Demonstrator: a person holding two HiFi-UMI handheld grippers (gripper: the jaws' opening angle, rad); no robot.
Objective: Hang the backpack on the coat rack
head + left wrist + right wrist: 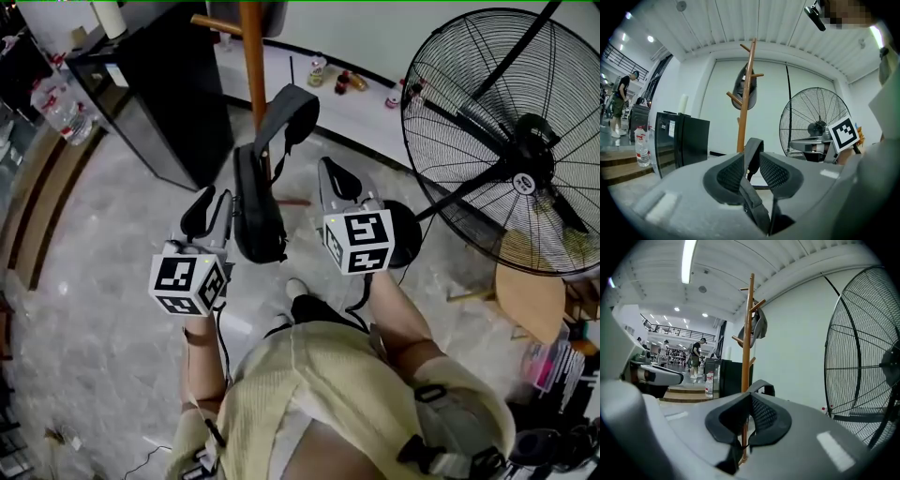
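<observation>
Left gripper clamped the backpack's shoulder strap, right gripper sat pinched together, seemingly on its loop, so the backpack hung between them, facing the coat rack for hooking.

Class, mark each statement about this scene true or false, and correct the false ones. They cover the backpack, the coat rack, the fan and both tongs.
1. The backpack already hangs on the coat rack. False: it is held up between the two tongs, in front of the rack.
2. A strap of the backpack runs between the pads of the left tongs. True.
3. The right tongs stand wide open. False: they are shut, pinching a thin part of the backpack.
4. The large fan stands on the right tongs' side. True.
5. The coat rack is bare. False: a grey item hangs near its top.
</observation>
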